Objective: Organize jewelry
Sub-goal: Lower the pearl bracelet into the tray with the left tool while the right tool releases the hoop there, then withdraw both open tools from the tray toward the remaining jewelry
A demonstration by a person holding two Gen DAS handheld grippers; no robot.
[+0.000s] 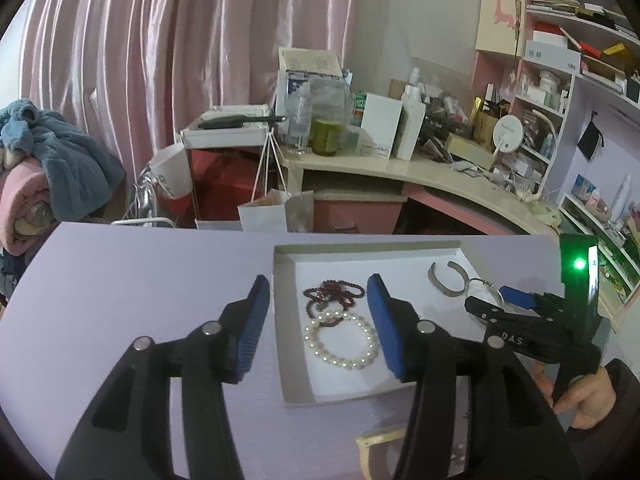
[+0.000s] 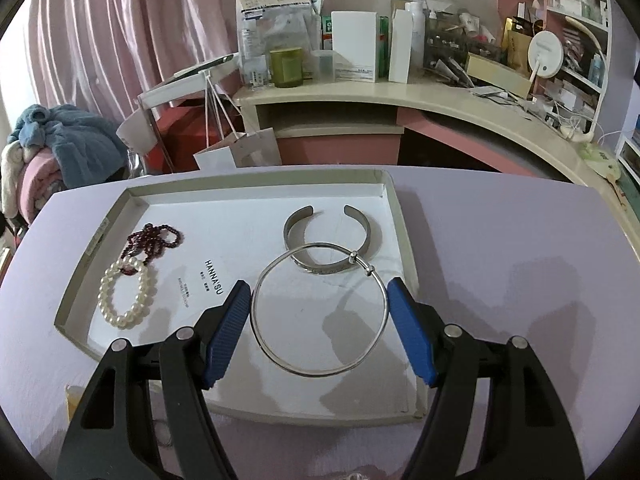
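Observation:
A shallow white tray [image 2: 224, 196] lies on the purple table [image 2: 500, 280]. In its left half are a pearl bracelet [image 2: 105, 292] and a dark red bead bracelet [image 2: 154, 236]; an open silver cuff [image 2: 296, 220] lies at the far right. My right gripper [image 2: 319, 285] is shut on a thin silver bangle [image 2: 320, 372], which spans pad to pad just above the tray floor. My left gripper [image 1: 318, 280] is open and holds nothing. It straddles the tray's left wall [image 1: 280, 320], over the pearl bracelet [image 1: 340, 362] and the red beads [image 1: 332, 292]. The right gripper [image 1: 488, 297] shows at the right, a hand [image 1: 580, 400] on its handle.
Behind the table stands a cluttered cream and pink desk [image 2: 400, 96] with boxes, bottles and a round mirror. A white paper bag [image 2: 236, 152] hangs near the table's far edge. Shelves [image 1: 560, 80] fill the right. A pale wooden frame piece [image 1: 376, 440] lies near the table's front.

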